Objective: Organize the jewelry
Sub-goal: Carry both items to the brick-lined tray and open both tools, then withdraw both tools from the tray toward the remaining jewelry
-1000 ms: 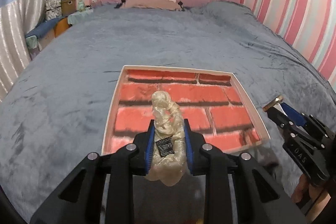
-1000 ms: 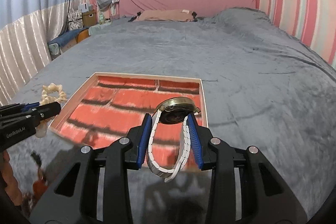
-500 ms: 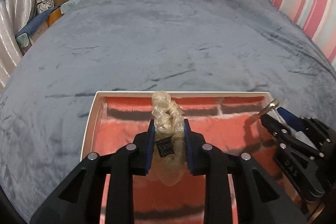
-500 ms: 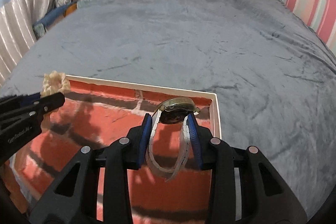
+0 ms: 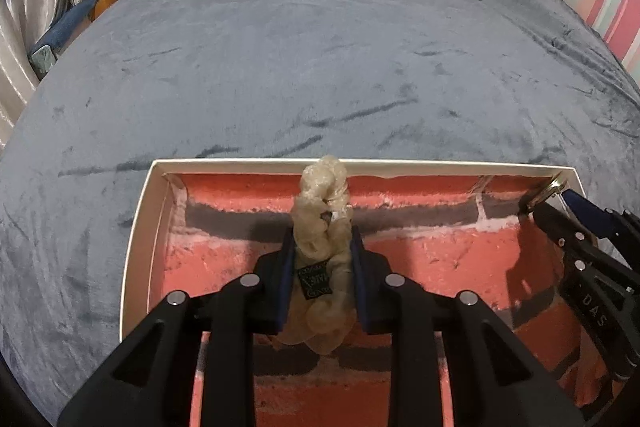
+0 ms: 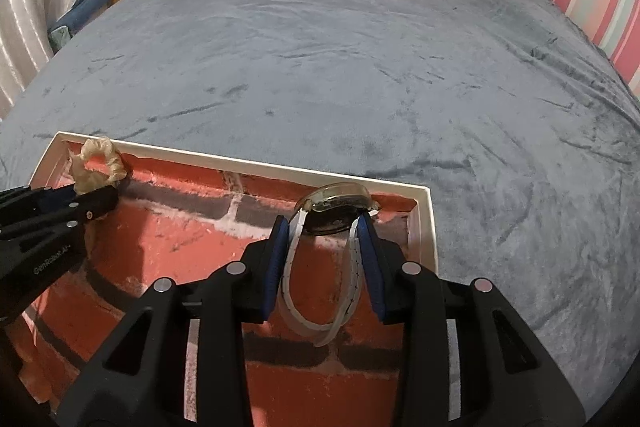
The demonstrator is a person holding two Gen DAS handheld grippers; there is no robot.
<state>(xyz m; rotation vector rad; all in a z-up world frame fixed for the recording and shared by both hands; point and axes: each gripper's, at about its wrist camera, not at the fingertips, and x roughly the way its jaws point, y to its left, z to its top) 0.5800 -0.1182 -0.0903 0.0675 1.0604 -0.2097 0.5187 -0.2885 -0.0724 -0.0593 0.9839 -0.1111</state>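
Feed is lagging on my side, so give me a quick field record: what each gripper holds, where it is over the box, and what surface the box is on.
left gripper: shut on cream scrunchie, above the box's far left part
right gripper: shut on watch by its white strap, near the box's far right corner
box: shallow, white rim, brick-pattern lining; nothing seen lying in it yet
surface: grey blanket on a bed
contact with box floor: cannot tell
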